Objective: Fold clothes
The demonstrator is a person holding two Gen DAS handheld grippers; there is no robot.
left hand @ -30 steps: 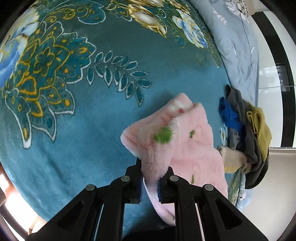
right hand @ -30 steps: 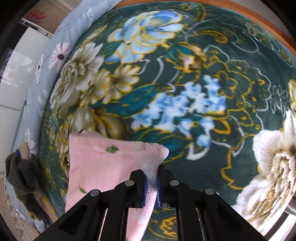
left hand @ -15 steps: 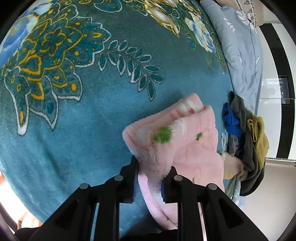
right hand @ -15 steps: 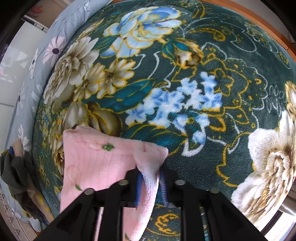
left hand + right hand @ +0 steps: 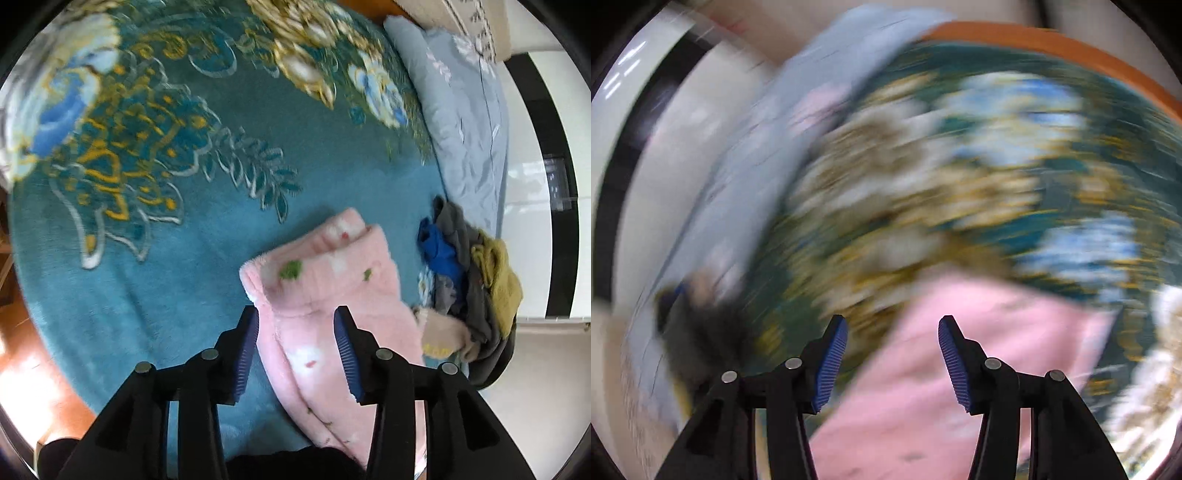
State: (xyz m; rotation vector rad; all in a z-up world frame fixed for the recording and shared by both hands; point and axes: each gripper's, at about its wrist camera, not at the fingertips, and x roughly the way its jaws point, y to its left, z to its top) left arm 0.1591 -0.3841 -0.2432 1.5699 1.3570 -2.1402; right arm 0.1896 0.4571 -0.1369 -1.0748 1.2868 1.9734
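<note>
Fingers (image 5: pixel 255 332) of both grippers, clamped on the pink garment (image 5: pixel 332 295) a second ago, are now opening off it, angled steeply down over the bed (image 5: pixel 184 277).

From the pink garment (image 5: pixel 332 295), the teal floral blanket (image 5: pixel 177 295) lies bare from seven round to one o'clock, open for a gripper to pass. At three o'clock a heap of dark clothes (image 5: pixel 465 280) blocks the way, grey-blue bedding (image 5: pixel 461 122) beyond it.
</note>
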